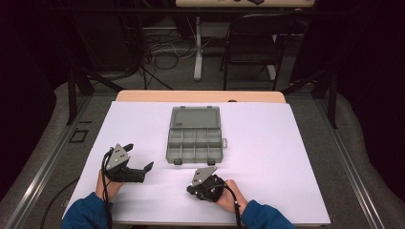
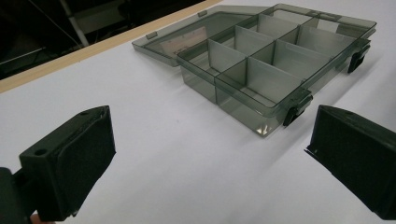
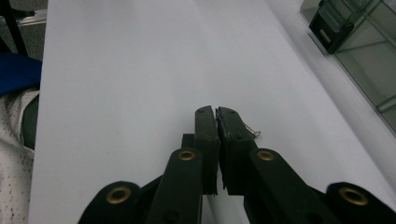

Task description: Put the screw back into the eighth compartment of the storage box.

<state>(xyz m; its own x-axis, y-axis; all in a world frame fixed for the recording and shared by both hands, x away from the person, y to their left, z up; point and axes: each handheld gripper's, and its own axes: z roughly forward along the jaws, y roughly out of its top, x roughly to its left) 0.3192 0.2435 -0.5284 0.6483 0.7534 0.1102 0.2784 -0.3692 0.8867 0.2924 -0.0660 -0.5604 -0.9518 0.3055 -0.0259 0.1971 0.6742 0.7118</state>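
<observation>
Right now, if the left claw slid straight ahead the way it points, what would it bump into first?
Probably the organizer box. The left claw is open and aims at the box's near corner with the black latch; bare white table lies between.

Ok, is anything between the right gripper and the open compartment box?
Nothing visible. Bare white table lies between the shut right gripper and the open compartment box; the left gripper sits off to the side, jaws open.
</observation>
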